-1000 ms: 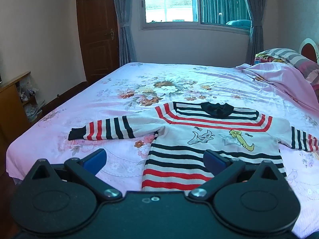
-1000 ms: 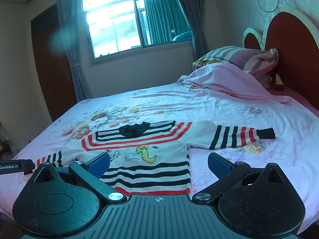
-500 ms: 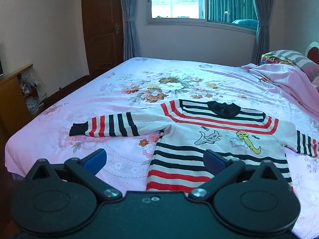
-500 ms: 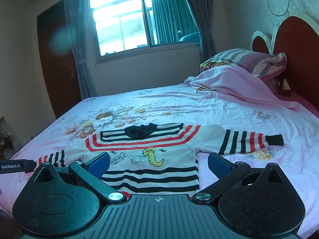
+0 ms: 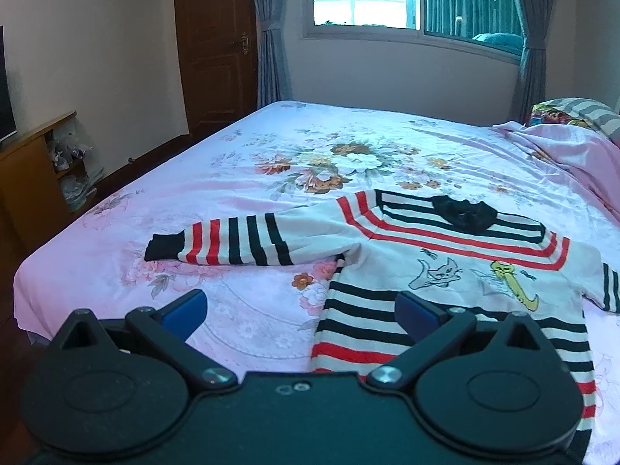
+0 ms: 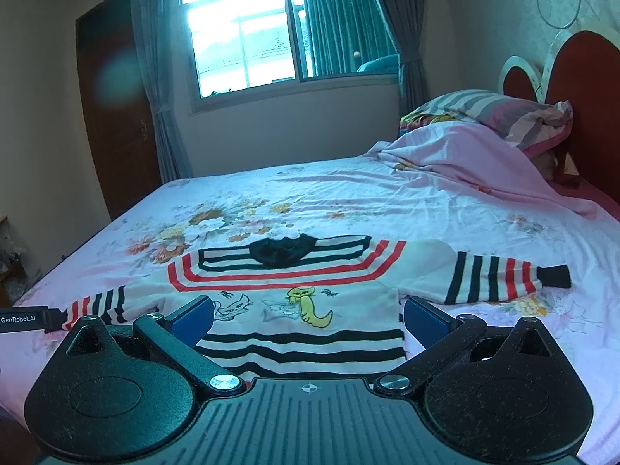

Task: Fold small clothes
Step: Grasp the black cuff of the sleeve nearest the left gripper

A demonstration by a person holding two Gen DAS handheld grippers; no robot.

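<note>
A small white sweater (image 5: 445, 271) (image 6: 294, 290) with red and black stripes, a black collar and cartoon cats lies flat and face up on the bed, both sleeves spread out. In the left wrist view its left sleeve (image 5: 232, 246) reaches toward the bed's edge. My left gripper (image 5: 300, 308) hovers open above the hem's left side, nothing between its blue pads. My right gripper (image 6: 308, 316) hangs open over the sweater's lower body, also empty. The right sleeve (image 6: 503, 281) lies just beyond its right finger. The other gripper's tip (image 6: 27, 318) shows at the far left.
The bed (image 5: 271, 162) carries a pink floral sheet. A bunched pink blanket (image 6: 484, 166) and striped pillow (image 6: 496, 112) sit by the red headboard (image 6: 581, 89). A wooden cabinet (image 5: 35, 178) and a brown door (image 5: 217, 46) stand left of the bed; a window is behind.
Both grippers have drifted closer to the bed and lower; the sweater looks larger. In the left view it has shifted right. Both stay open; the sweater has not moved.
</note>
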